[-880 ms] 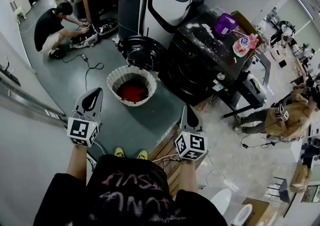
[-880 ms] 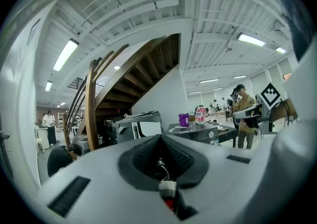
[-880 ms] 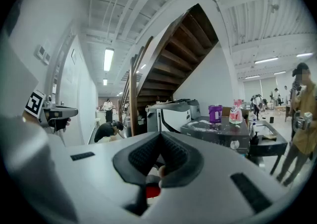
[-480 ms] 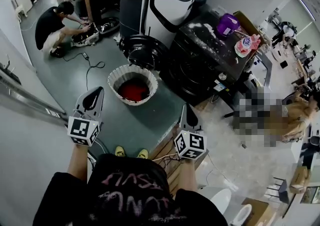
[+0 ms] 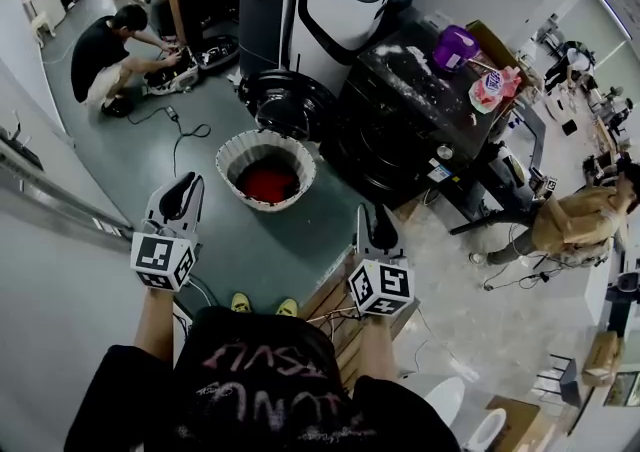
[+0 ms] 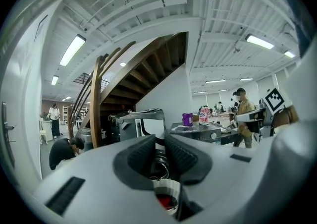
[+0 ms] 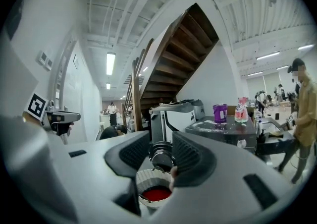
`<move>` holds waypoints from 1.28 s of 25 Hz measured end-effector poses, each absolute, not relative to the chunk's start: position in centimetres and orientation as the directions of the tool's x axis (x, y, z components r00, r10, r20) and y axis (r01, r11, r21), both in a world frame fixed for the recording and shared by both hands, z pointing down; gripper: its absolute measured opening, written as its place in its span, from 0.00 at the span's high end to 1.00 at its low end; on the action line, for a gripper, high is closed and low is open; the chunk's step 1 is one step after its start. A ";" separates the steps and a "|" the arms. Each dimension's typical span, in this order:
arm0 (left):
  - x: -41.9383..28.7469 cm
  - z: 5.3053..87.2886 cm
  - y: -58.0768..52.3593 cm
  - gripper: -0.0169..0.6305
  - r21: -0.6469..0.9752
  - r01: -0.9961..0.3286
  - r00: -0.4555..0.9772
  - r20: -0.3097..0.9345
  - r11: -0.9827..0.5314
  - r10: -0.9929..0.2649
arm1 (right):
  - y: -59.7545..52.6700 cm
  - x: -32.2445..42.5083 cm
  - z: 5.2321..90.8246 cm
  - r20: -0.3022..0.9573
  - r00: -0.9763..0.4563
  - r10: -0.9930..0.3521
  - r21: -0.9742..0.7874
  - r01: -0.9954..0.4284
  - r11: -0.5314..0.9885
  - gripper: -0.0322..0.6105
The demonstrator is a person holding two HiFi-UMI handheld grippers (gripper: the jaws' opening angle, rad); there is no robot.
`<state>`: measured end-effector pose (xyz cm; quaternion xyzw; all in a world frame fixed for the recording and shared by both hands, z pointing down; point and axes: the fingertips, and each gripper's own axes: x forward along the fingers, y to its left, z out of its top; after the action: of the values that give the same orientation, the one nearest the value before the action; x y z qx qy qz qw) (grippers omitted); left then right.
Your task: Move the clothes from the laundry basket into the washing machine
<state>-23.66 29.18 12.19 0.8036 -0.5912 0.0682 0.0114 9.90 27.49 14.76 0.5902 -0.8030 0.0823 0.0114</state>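
Where floor [image 5: 300, 240] is smooth, round ribbed basket [image 5: 224, 160] holds red cloth [image 5: 265, 183].

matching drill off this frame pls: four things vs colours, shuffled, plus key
1 basket
2 clothes
3 jug
4 pouch

a purple
b white
c pink
d red

Pairs: 1-b; 2-d; 3-a; 4-c
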 end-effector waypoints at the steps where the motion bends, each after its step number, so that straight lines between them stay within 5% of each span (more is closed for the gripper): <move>1: -23.4 12.4 29.1 0.81 -0.054 -0.949 0.303 0.131 -0.312 -0.944 | 27.5 9.8 14.8 0.115 -0.310 -0.944 -0.121 -0.947 0.296 0.68; 4: -23.1 12.6 29.1 0.64 -0.050 -0.945 0.314 0.139 -0.324 -0.939 | 27.7 9.7 14.8 0.104 -0.320 -0.942 -0.125 -0.943 0.307 0.57; 6: -23.1 12.7 29.3 0.62 -0.054 -0.944 0.314 0.141 -0.324 -0.939 | 27.9 9.5 14.8 0.104 -0.324 -0.940 -0.127 -0.942 0.311 0.51; 15: -23.0 12.5 29.6 0.59 -0.050 -0.946 0.312 0.137 -0.321 -0.940 | 28.3 9.7 14.7 0.102 -0.322 -0.941 -0.128 -0.943 0.308 0.51; 24: -22.9 12.3 29.6 0.47 -0.049 -0.946 0.312 0.137 -0.321 -0.940 | 28.4 9.6 14.3 0.078 -0.323 -0.943 -0.138 -0.940 0.311 0.35; 32: -22.5 12.8 29.6 0.45 -0.041 -0.942 0.323 0.146 -0.332 -0.935 | 28.3 9.2 15.0 0.093 -0.340 -0.936 -0.144 -0.934 0.326 0.34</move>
<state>-22.55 29.55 12.82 0.8129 -0.5774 0.0717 0.0255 9.19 28.28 14.97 0.5743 -0.8141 0.0860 -0.0035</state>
